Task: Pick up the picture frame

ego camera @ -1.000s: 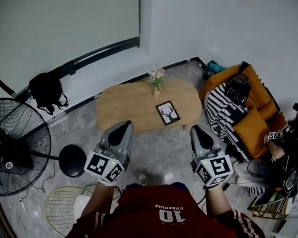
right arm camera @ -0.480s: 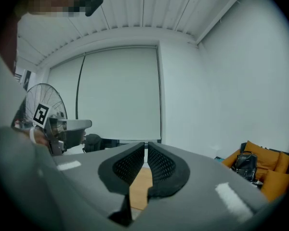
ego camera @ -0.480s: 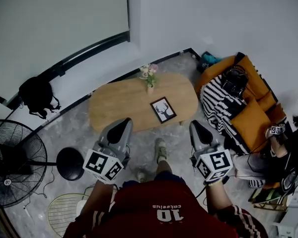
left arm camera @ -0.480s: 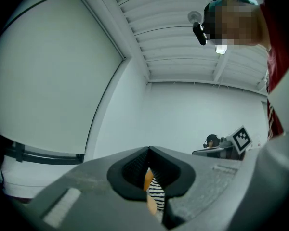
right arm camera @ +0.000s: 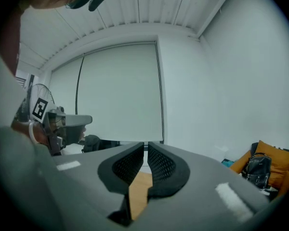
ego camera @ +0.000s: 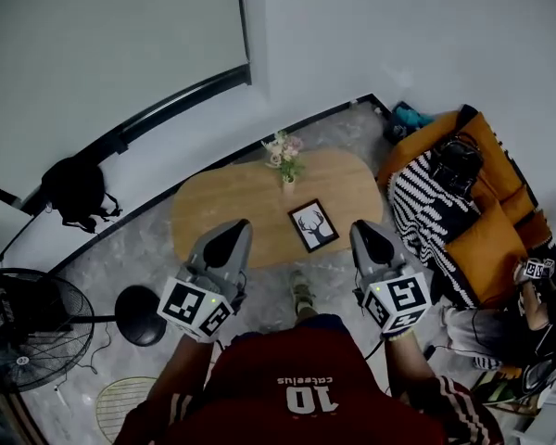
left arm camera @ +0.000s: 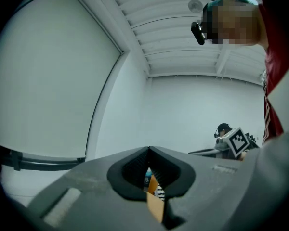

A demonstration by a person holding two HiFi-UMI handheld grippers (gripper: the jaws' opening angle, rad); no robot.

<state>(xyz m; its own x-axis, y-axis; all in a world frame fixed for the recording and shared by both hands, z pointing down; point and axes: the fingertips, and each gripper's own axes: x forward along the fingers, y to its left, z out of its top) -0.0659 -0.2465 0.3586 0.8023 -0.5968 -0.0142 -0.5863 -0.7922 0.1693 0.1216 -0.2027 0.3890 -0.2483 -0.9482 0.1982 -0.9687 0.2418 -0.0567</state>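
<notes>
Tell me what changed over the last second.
The person stepped toward the table, carrying the left gripper and right gripper nearer its edge. The right jaws have just been opening slightly, nothing between them; the left is shut. The picture frame still lies flat, untouched, near the flowers.

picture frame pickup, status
Left hand-held gripper shut, right hand-held gripper just opening a crack, both empty. Picture frame flat on table, untouched. Flower vase behind it.

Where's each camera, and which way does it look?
Head view: worn above the red shirt, looking down at table, picture frame, left gripper, right gripper.
Left gripper view: on that gripper, facing a white wall past shut jaws.
Right gripper view: likewise, facing the blind; empty jaws have just been opening.
Each gripper view shows the other gripper.
</notes>
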